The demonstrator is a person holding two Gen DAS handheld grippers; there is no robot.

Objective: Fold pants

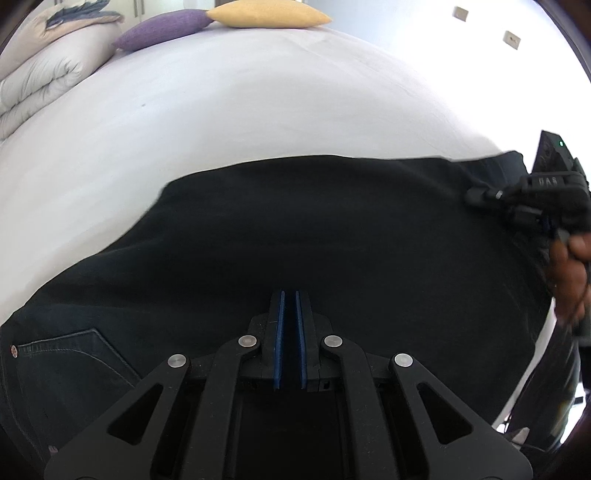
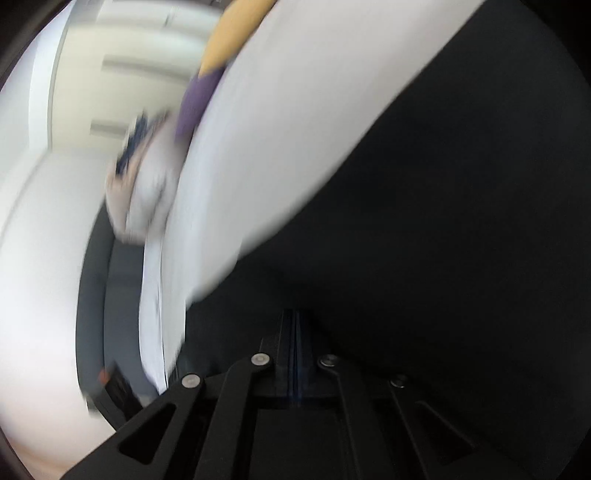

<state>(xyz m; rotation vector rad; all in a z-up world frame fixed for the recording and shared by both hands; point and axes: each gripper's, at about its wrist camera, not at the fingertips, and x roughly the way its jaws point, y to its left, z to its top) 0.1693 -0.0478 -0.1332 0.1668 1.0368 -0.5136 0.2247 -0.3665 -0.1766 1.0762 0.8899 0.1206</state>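
Observation:
Black pants [image 1: 295, 229] lie spread across a white bed [image 1: 258, 110], with a back pocket [image 1: 70, 365] at the lower left. My left gripper [image 1: 290, 295] hovers over the middle of the cloth. Its blue pads [image 1: 280, 339] are shut to a thin slit, and no fabric shows between them. At the pants' far right edge is my right gripper [image 1: 471, 194], held by a hand [image 1: 570, 273]. The right wrist view is blurred. There the right gripper [image 2: 295, 314] is shut against the dark pants [image 2: 443, 221]. Whether it pinches cloth is hidden.
A purple pillow [image 1: 162, 27] and a yellow pillow [image 1: 269, 14] lie at the head of the bed. A folded white duvet [image 1: 40, 81] is stacked at the far left. The bed's edge [image 2: 155, 314] drops to a dark floor [image 2: 92, 295] in the right wrist view.

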